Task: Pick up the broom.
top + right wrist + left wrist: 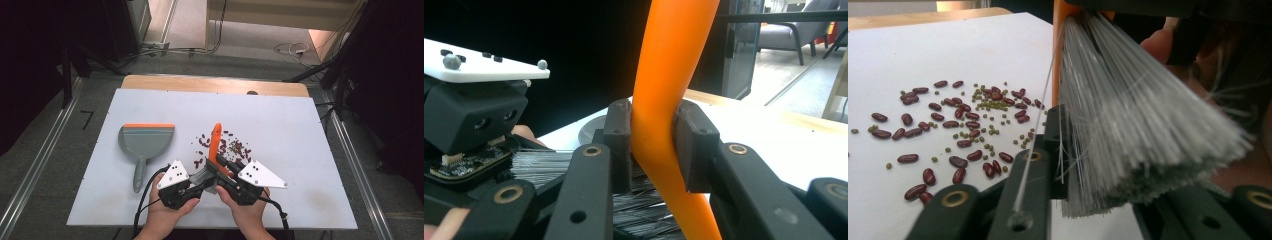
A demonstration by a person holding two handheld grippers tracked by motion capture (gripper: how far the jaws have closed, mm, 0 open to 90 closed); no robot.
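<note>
Item: hand brush, orange handle, held over table. We log R gripper clamped on handle; L gripper prob. pinching grey bristles. Kidney beans beside; dustpan apart.

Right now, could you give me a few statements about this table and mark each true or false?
1. The right claw grips the brush by its orange handle. True.
2. The dustpan is full of beans. False: the beans lie scattered on the table.
3. The left claw closes on the bristles. True.
4. The dustpan sits right of the beans. False: it lies to their left.
</note>
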